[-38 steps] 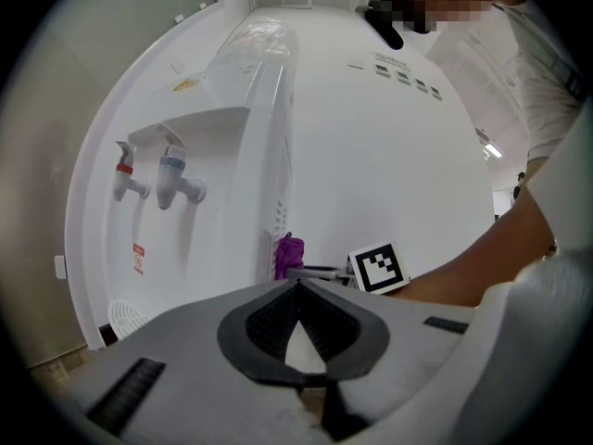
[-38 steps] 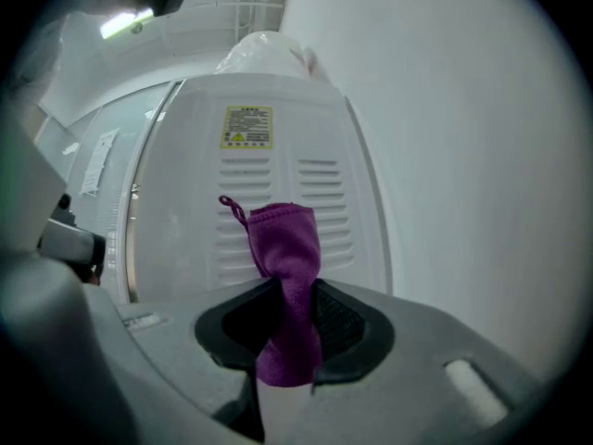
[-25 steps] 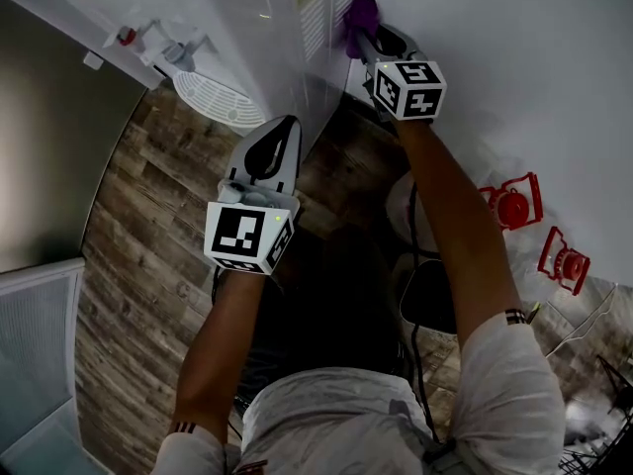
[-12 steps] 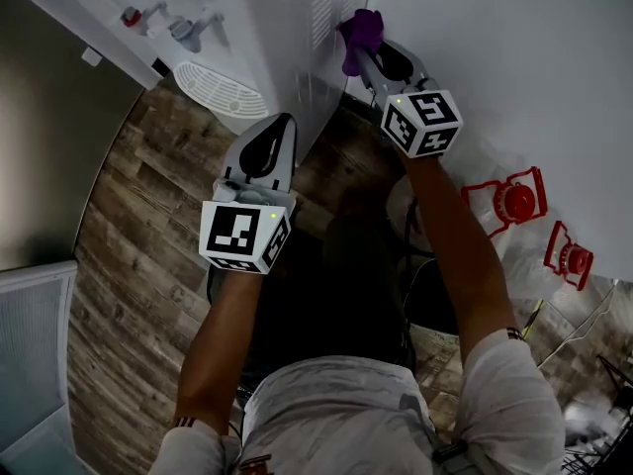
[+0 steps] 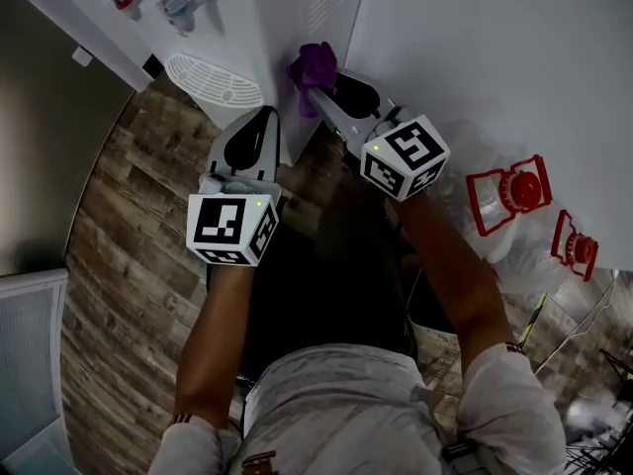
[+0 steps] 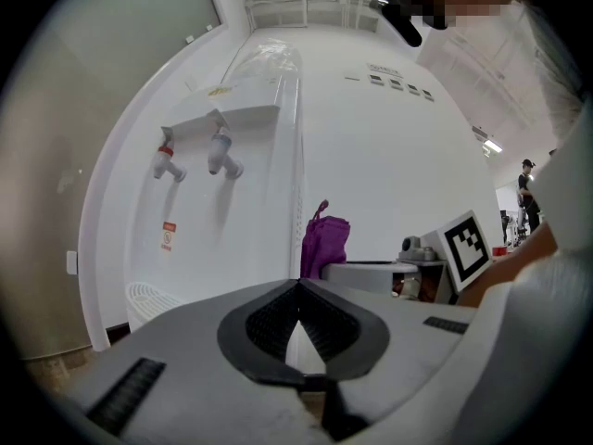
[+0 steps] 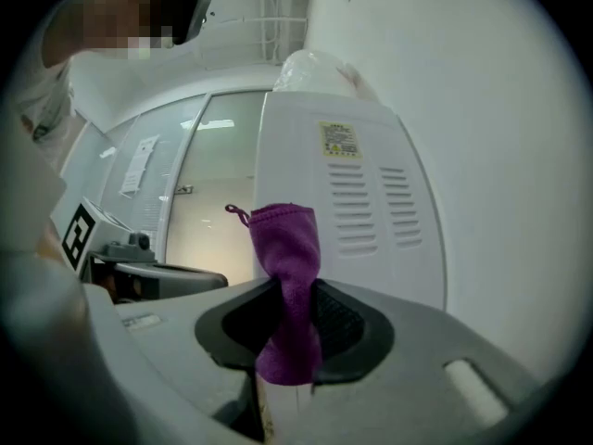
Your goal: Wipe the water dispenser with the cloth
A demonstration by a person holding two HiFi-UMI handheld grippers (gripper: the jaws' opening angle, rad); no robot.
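The right gripper (image 7: 292,306) has its fingers clenched on the purple cloth (image 7: 285,244), which is bunched lengthwise along them. Its looped end points at the water dispenser (image 7: 371,202), by the vented side panel near the front corner. Wiping well likely means pressing the bunch flat and making overlapping strokes; the left gripper (image 6: 298,290) hovers clenched on nothing.

1. The water dispenser (image 5: 287,28) stands at 12 o'clock from the person, with its taps (image 5: 178,8) and drip tray (image 5: 213,79) toward 11.
2. The cloth (image 5: 315,67) sits between the right gripper's (image 5: 318,92) jaws, at the dispenser's side panel.
3. The left gripper (image 5: 265,117) is at 8 o'clock of the cloth, with the drip tray at its 10.
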